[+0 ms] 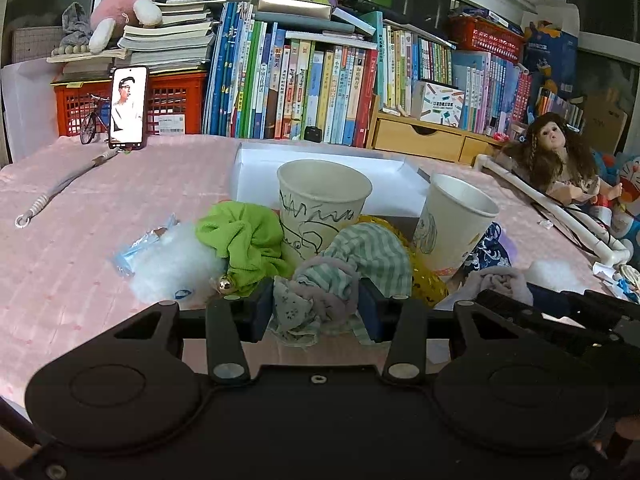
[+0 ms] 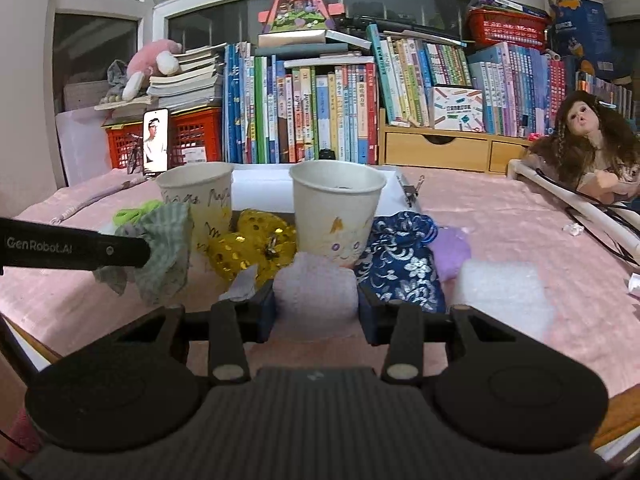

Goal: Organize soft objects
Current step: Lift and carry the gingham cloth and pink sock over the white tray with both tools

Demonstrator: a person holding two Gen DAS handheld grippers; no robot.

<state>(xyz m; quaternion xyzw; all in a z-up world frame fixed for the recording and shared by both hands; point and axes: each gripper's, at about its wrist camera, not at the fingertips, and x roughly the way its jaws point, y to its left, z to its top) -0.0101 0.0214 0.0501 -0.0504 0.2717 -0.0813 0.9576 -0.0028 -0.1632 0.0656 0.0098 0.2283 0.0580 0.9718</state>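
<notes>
My left gripper (image 1: 316, 308) is shut on a green checked scrunchie (image 1: 360, 260), held just in front of the left paper cup (image 1: 320, 204); it also shows in the right wrist view (image 2: 168, 248). My right gripper (image 2: 316, 304) is shut on a pale pink soft cloth (image 2: 316, 288) in front of the right paper cup (image 2: 336, 208). A lime green scrunchie (image 1: 244, 240), white stuffing (image 1: 172, 264), a gold sequin pouch (image 2: 248, 248), a blue brocade pouch (image 2: 404, 260) and a purple plush (image 2: 452, 252) lie around the cups on the pink tablecloth (image 1: 80, 240).
A white shallow tray (image 1: 320, 160) lies behind the cups. A phone (image 1: 128, 106) stands at the back left by a red crate (image 1: 172, 100). Books (image 1: 300, 80) line the back. A doll (image 1: 556, 156) and white pipe (image 1: 560, 208) are on the right. White foam (image 2: 504, 292) lies right.
</notes>
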